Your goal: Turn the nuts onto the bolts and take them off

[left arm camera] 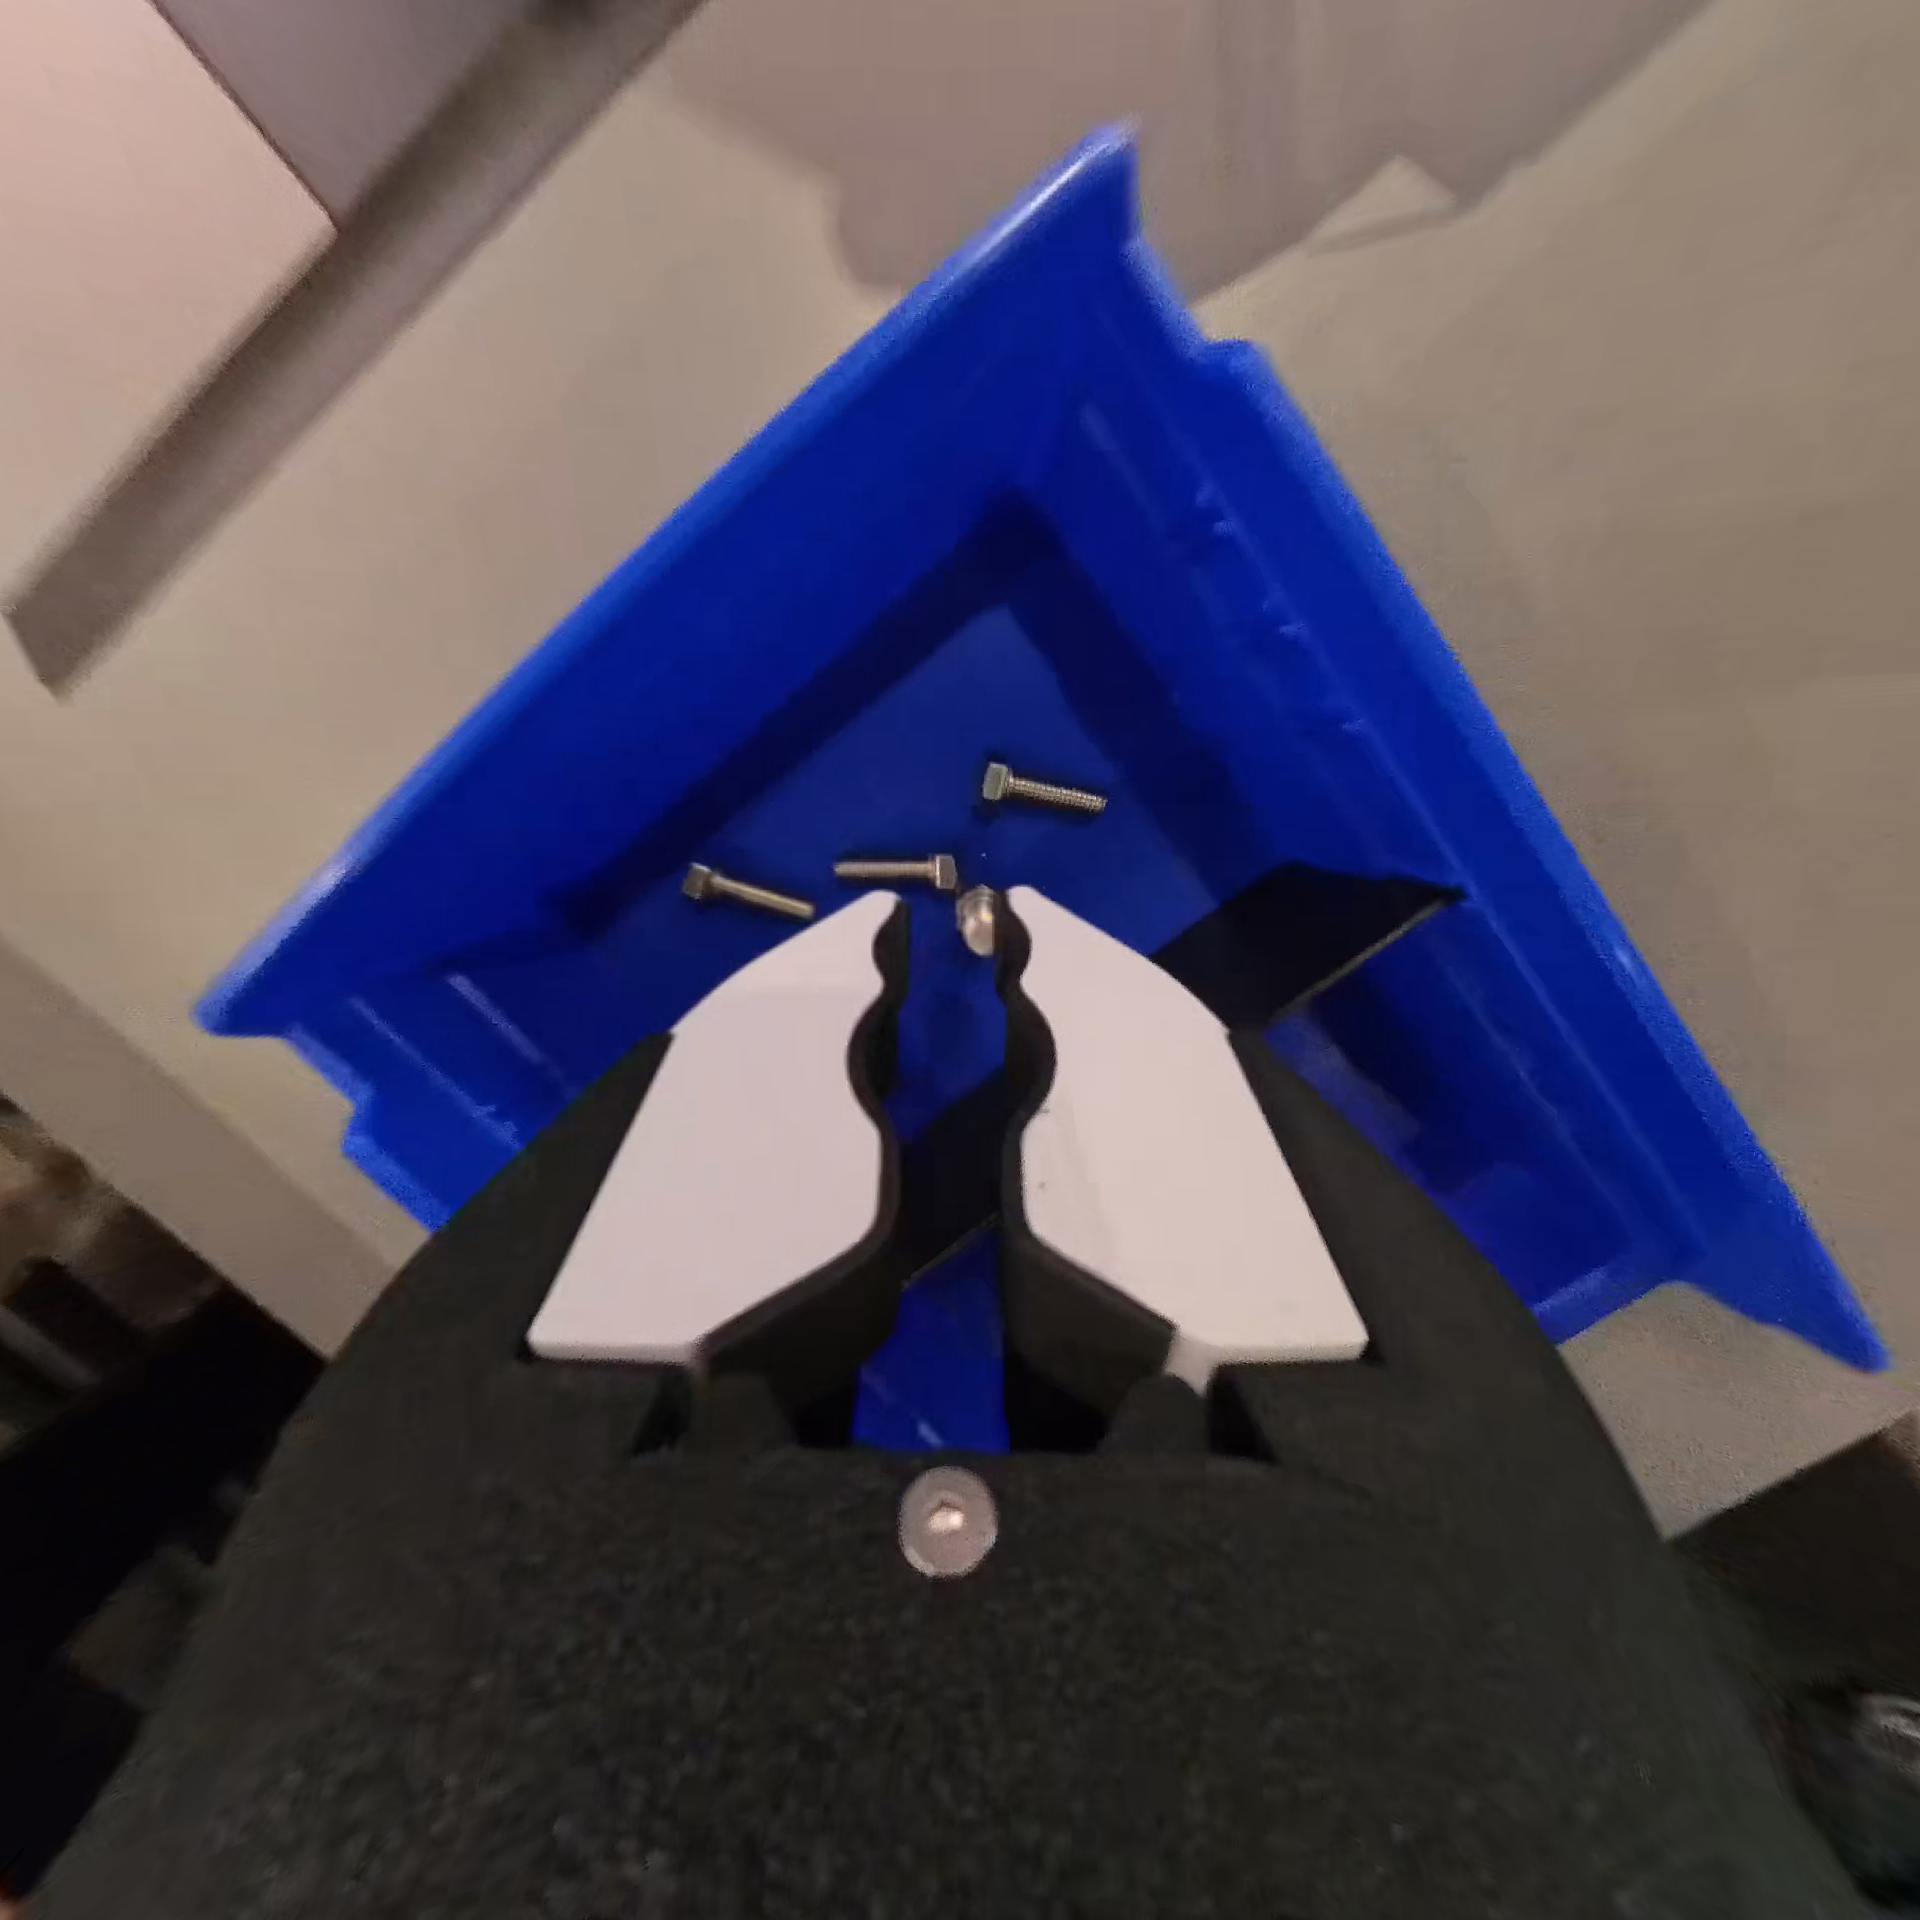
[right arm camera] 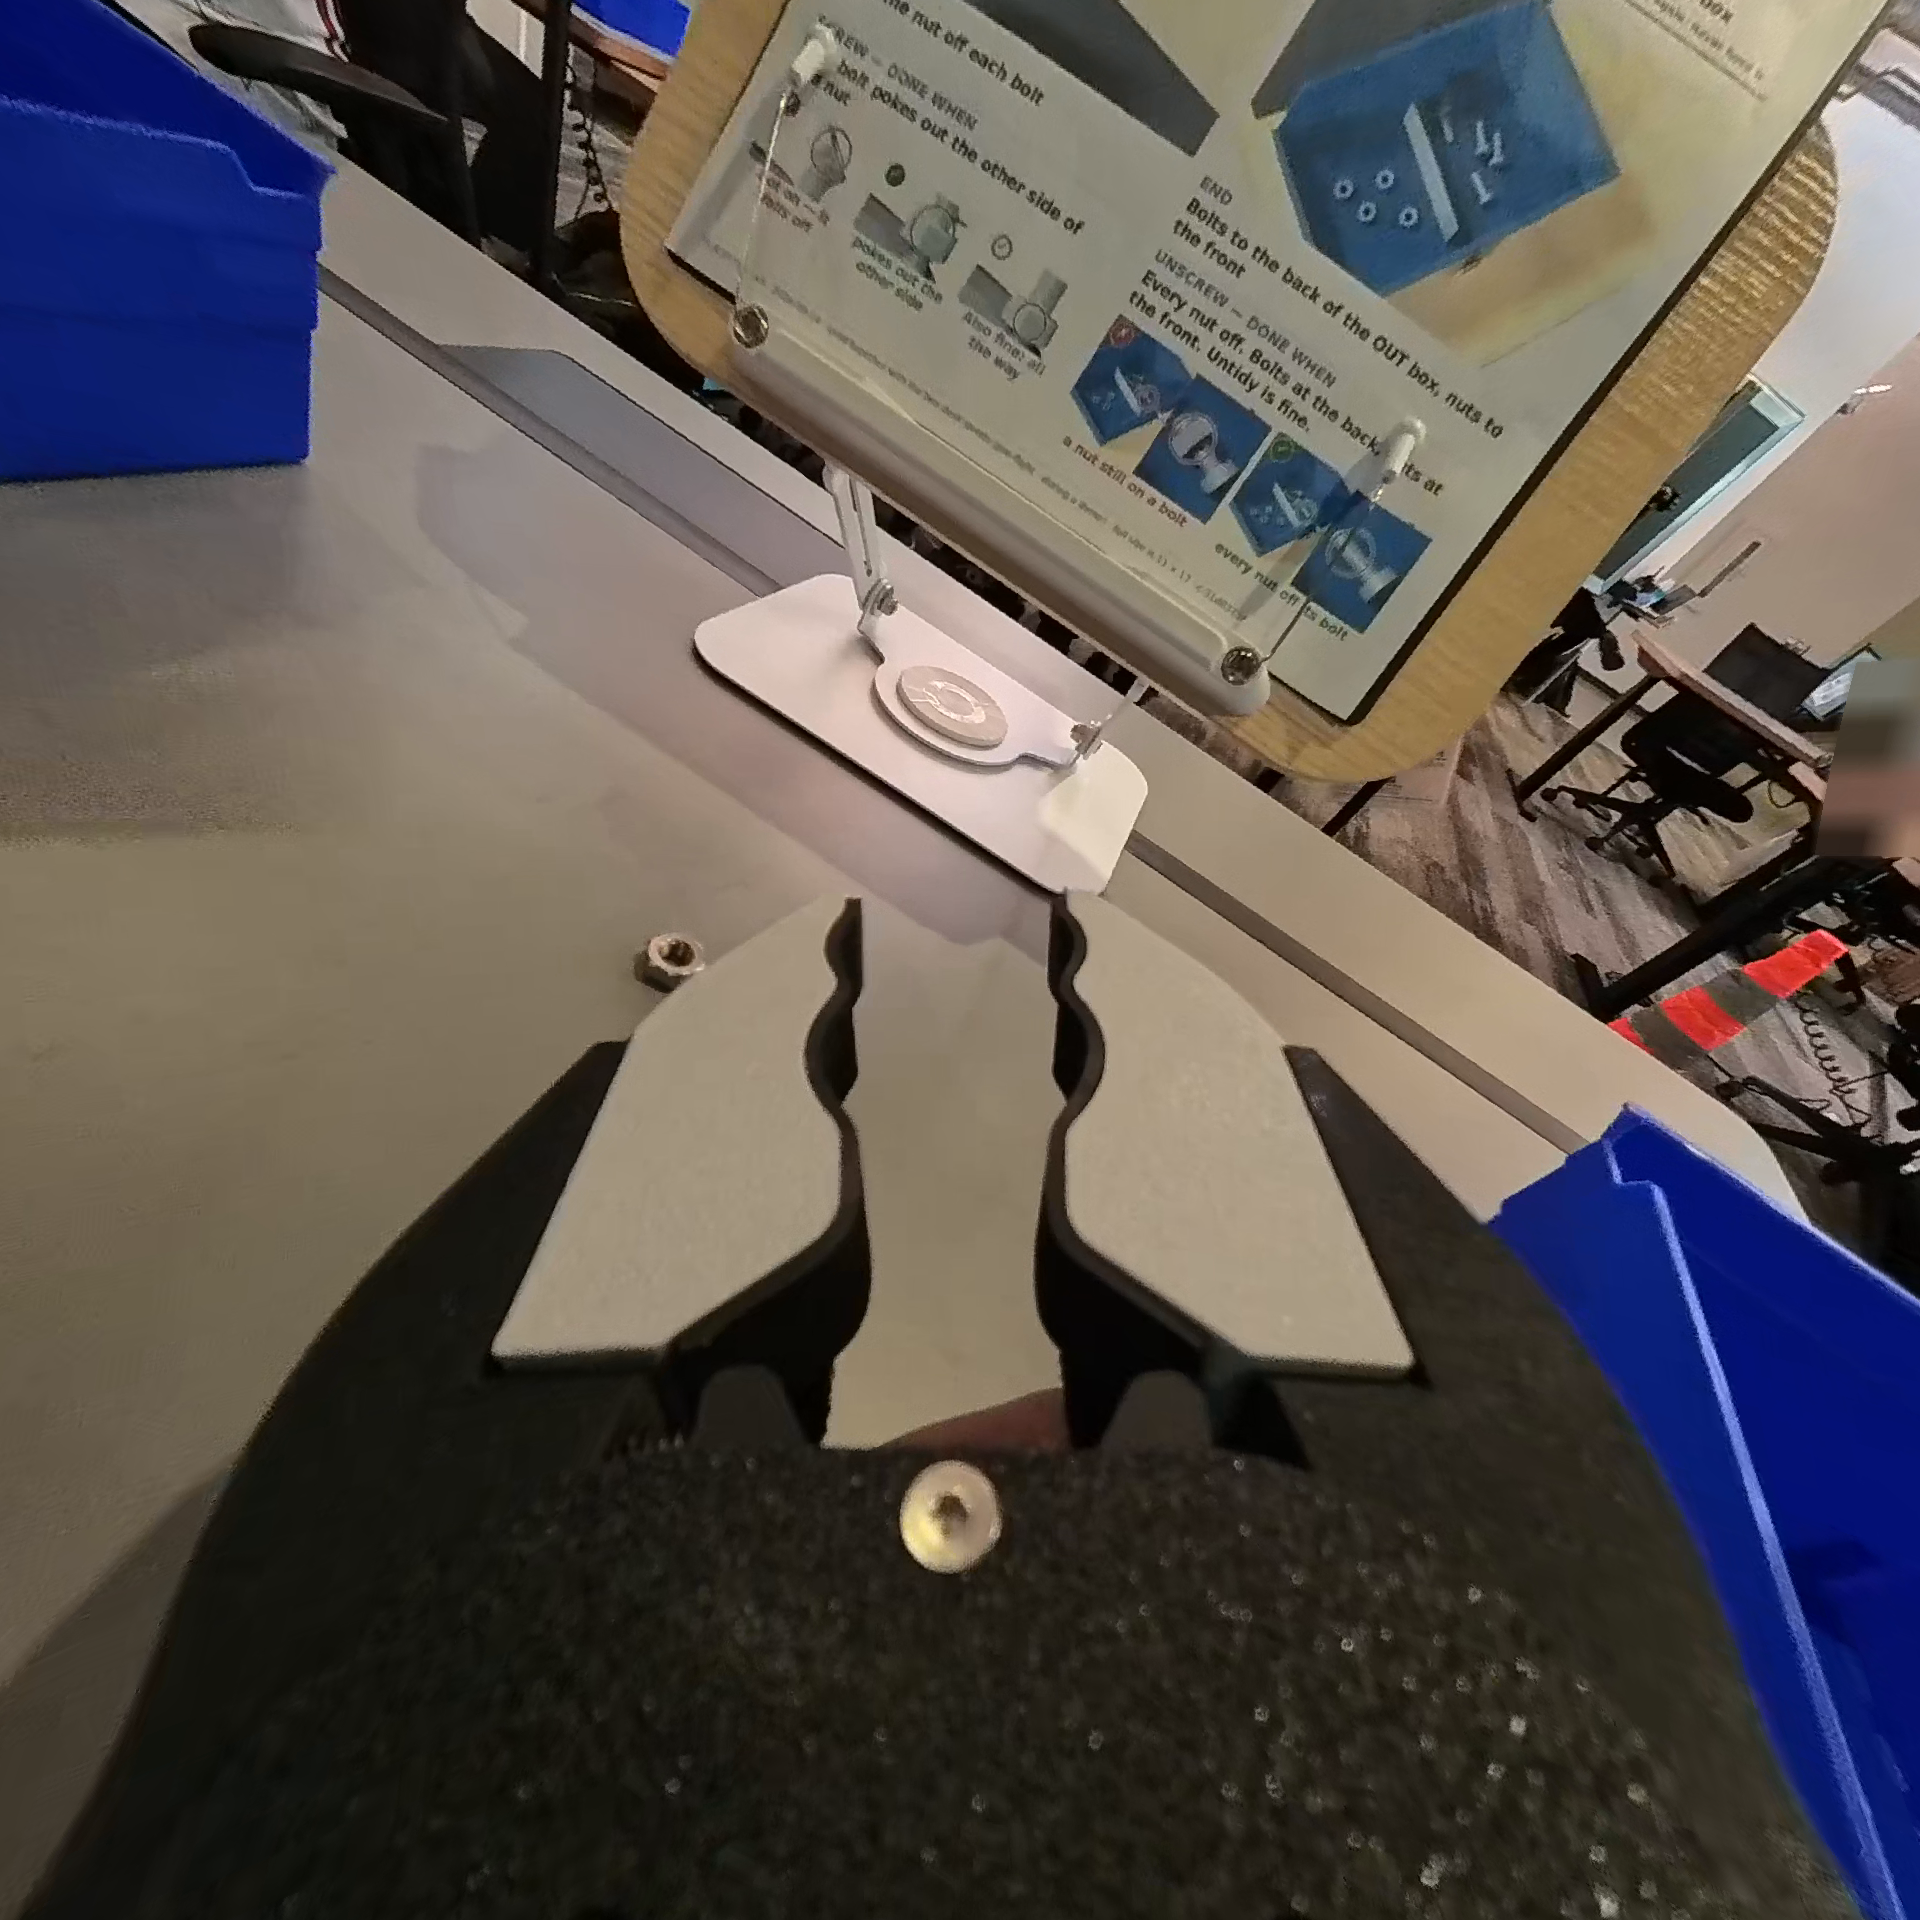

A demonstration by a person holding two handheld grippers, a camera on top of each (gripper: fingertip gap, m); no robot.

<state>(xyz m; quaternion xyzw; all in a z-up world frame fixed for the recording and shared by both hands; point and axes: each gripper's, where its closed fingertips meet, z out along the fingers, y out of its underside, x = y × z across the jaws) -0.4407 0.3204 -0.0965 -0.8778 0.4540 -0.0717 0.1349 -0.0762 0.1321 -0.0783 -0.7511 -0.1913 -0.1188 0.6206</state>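
In the left wrist view, the left gripper (left arm camera: 951,914) points down into a blue plastic bin (left arm camera: 665,707) that stands on a pale grey table (left arm camera: 312,582). Its jaws are parted by a narrow gap, and a fourth bolt (left arm camera: 977,920) sits against the tip of the finger on the right of the picture; whether it is pinched or merely touching is unclear. Three loose bolts lie on the bin floor just beyond the fingertips: one at the left (left arm camera: 746,894), one in the middle (left arm camera: 896,869), and one farther back to the right (left arm camera: 1042,792). A black divider (left arm camera: 1309,940) crosses the bin to the right of the fingers. In the right wrist view, the right gripper (right arm camera: 954,914) is held low over the same table (right arm camera: 312,727), its jaws spread wide with nothing between them. A single nut (right arm camera: 670,961) lies on the table just left of the left finger's tip, not touching it. Ahead stands an instruction board (right arm camera: 1195,312) on a white metal stand (right arm camera: 935,727). A stack of blue bins (right arm camera: 145,281) sits at upper left, and the corner of another blue bin (right arm camera: 1714,1403) shows at lower right.
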